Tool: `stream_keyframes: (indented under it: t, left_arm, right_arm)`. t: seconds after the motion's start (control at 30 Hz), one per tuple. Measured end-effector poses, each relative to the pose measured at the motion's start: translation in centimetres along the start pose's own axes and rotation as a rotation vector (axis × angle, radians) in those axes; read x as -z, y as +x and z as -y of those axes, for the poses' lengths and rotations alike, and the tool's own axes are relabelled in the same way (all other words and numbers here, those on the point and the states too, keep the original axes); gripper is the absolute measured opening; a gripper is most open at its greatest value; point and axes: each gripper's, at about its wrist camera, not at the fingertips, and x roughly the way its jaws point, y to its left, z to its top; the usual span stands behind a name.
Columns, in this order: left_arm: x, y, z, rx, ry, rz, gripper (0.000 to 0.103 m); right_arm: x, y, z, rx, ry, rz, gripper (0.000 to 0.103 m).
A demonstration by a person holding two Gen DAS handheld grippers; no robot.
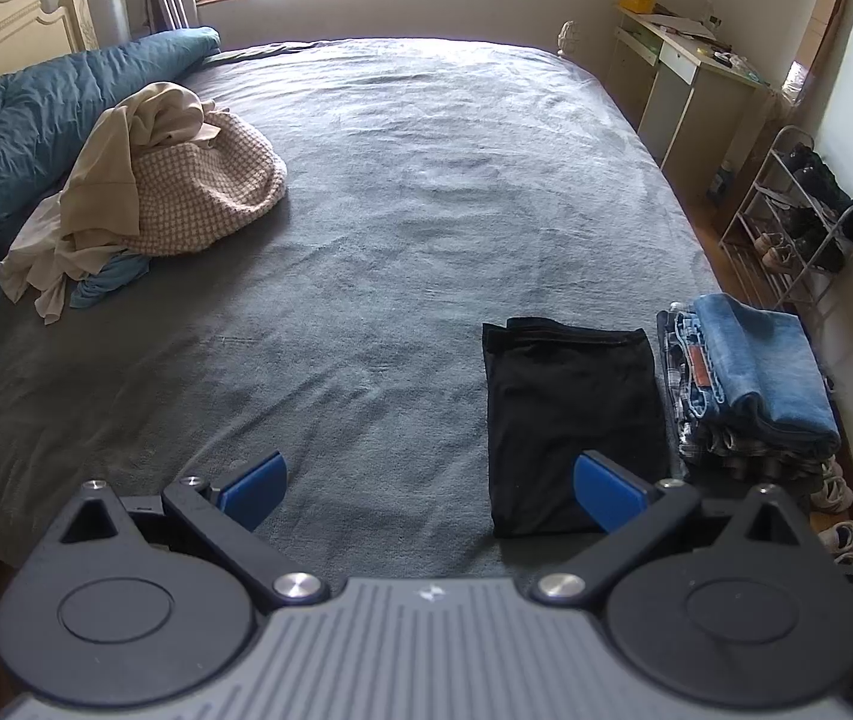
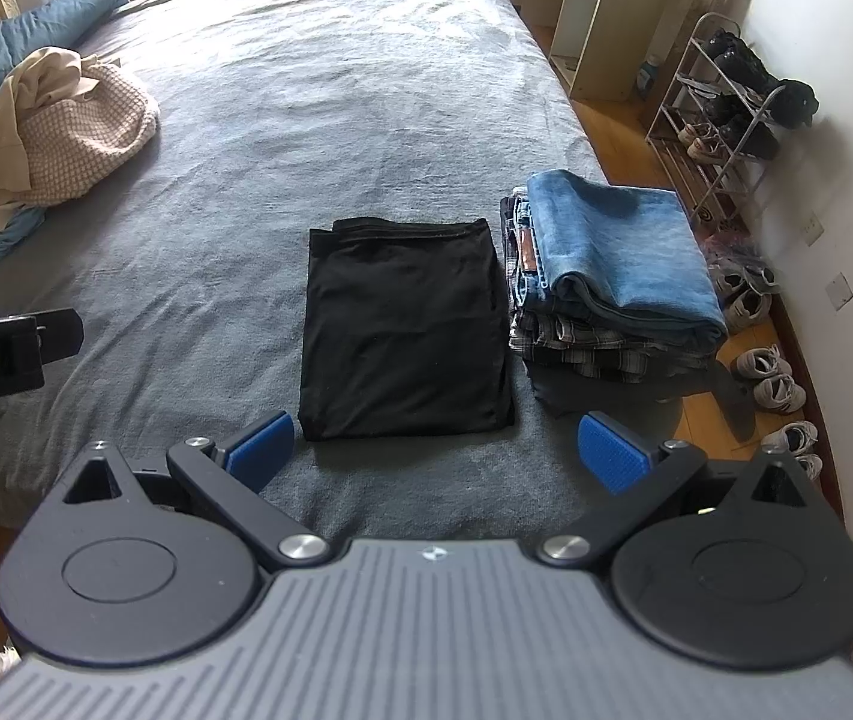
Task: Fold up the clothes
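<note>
A folded black garment [image 2: 402,324] [image 1: 570,414] lies flat on the grey bed near its front right. Beside it on the right stands a stack of folded clothes [image 2: 612,276] [image 1: 750,384] with blue jeans on top and plaid pieces below. An unfolded heap [image 1: 162,192] [image 2: 48,144] of beige, checked and light blue clothes sits at the far left. My left gripper [image 1: 429,489] is open above the bed, left of the black garment. My right gripper [image 2: 435,450] is open just in front of the black garment, holding nothing. Part of the left gripper's body [image 2: 0,354] shows at the right wrist view's left edge.
A blue duvet [image 1: 36,126] lies along the bed's left side by a cream headboard [image 1: 0,30]. A desk [image 1: 678,78], a shoe rack [image 2: 720,114] and loose sneakers [image 2: 768,378] stand on the wooden floor to the right. The bed's grey blanket [image 1: 426,180] is bare in the middle.
</note>
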Motion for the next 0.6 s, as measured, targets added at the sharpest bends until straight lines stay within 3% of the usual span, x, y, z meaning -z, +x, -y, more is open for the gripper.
stream_keyframes:
  t: [0.6]
  left_arm:
    - [-0.38, 0.52, -0.36, -0.002, -0.006, -0.012, 0.102]
  right_arm:
    - [-0.05, 0.35, -0.10, -0.003, 0.002, -0.013, 0.102]
